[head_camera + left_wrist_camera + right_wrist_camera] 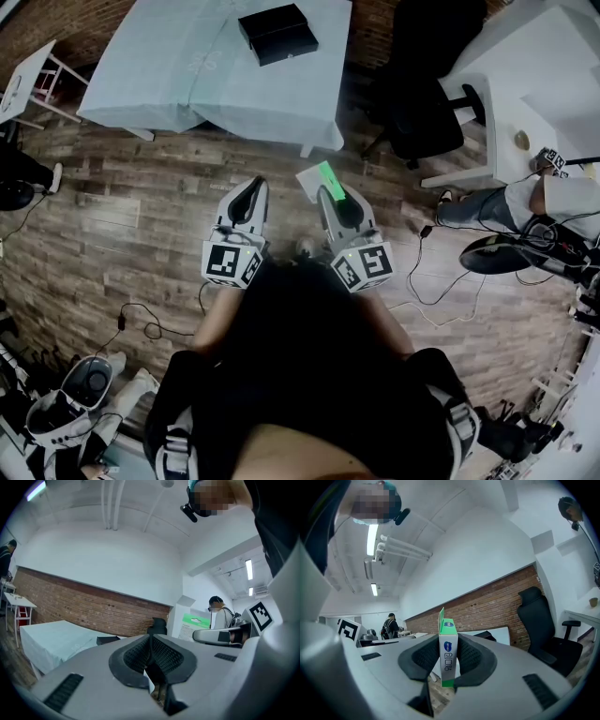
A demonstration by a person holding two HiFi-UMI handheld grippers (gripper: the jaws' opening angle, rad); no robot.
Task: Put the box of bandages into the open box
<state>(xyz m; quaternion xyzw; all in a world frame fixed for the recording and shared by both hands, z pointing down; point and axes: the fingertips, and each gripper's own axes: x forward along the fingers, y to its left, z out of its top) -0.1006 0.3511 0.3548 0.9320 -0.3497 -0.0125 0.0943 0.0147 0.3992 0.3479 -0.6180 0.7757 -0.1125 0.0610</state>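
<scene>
Green-white cardboard bandage box [448, 652] between ribbed right tool [446, 662] pads [423, 657]

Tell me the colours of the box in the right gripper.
White box, green ends; clearest in right gripper view.

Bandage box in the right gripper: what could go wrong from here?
The right gripper pinches the green-and-white cardboard bandage box with much of it past the pads; it may pivot or slip.
Its top flap seems lifted and might snag the rim of the open black box on the cloth-covered table.
</scene>
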